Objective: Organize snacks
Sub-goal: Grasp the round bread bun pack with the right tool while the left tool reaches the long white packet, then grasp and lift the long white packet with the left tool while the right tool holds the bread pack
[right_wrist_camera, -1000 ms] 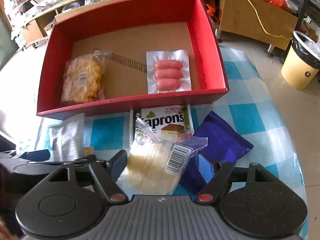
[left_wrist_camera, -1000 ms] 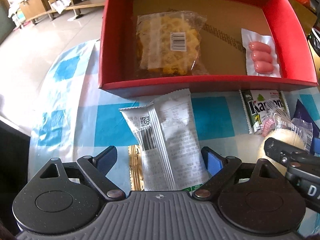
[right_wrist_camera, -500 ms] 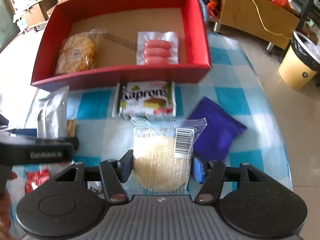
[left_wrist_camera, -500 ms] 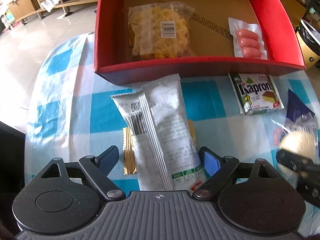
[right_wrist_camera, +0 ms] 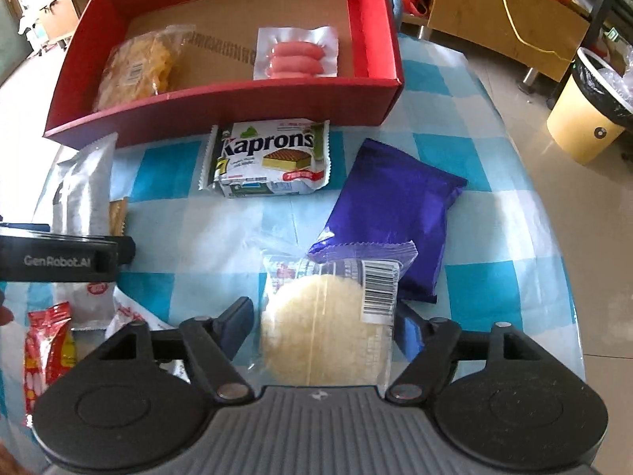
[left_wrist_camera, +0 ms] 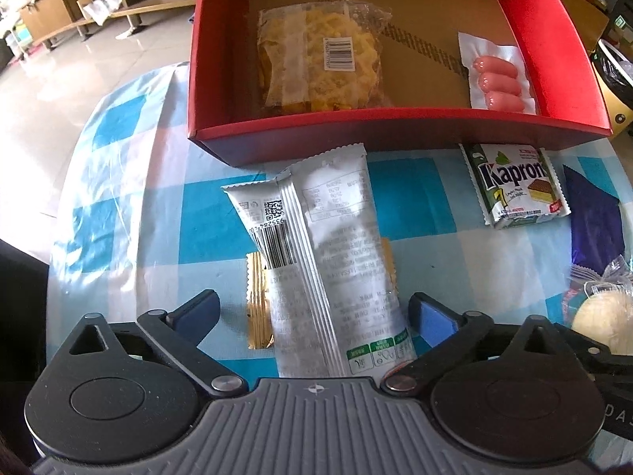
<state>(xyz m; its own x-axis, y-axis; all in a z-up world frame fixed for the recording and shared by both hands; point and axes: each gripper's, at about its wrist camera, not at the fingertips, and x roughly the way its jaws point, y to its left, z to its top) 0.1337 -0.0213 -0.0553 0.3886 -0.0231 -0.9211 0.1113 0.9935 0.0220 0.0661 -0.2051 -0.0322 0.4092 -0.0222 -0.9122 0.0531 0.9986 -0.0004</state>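
A red box (left_wrist_camera: 395, 136) (right_wrist_camera: 221, 107) at the table's far side holds a yellow noodle bag (left_wrist_camera: 320, 63) and a sausage pack (left_wrist_camera: 496, 83). My left gripper (left_wrist_camera: 314, 310) is shut on a long silver snack packet (left_wrist_camera: 328, 261), held above the table. My right gripper (right_wrist_camera: 322, 322) is shut on a clear-wrapped round pastry (right_wrist_camera: 320, 332), held above the table. A Kaprons wafer pack (right_wrist_camera: 273, 158) and a purple packet (right_wrist_camera: 391, 229) lie on the checked cloth in front of the box.
A golden biscuit pack (left_wrist_camera: 257, 297) lies under the silver packet. Red snack packets (right_wrist_camera: 47, 356) lie at the near left. A bin (right_wrist_camera: 593, 111) and wooden furniture (right_wrist_camera: 506, 12) stand on the floor to the right.
Both grippers have pulled back and up from the box with their packets. The round pastry was lifted off the Kaprons pack and the purple packet.
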